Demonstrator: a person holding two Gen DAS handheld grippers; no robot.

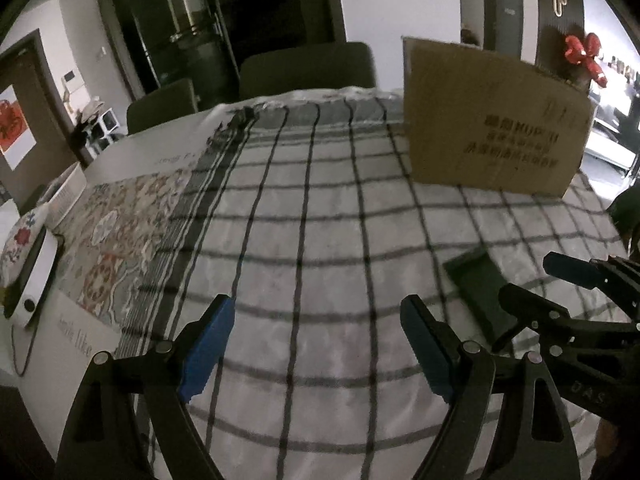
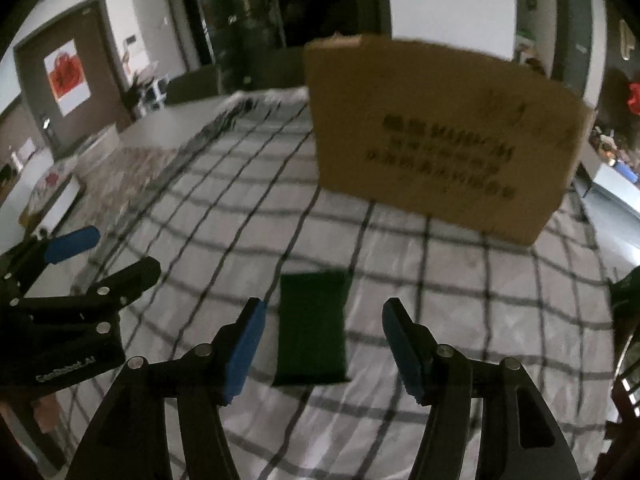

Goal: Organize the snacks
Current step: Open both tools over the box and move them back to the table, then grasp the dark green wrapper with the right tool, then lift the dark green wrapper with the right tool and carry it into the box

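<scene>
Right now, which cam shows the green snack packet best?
The right wrist view. The green snack packet lies whole on the checked cloth, straight ahead between the open right tongs. The left wrist view shows only part of it, off to the right, partly hidden behind the other tongs.

Both wrist cams low over checked cloth (image 1: 320, 208), tilted down, facing shared cardboard box (image 2: 440, 140).

1. We've got the right gripper (image 2: 322, 344) hanging jaws apart over a dark green snack packet (image 2: 312, 328), not touching it.
2. Cardboard box (image 2: 440, 140) stands behind on the checked cloth (image 2: 460, 300).
3. Left gripper (image 2: 102, 254) pokes in beside us.
</scene>
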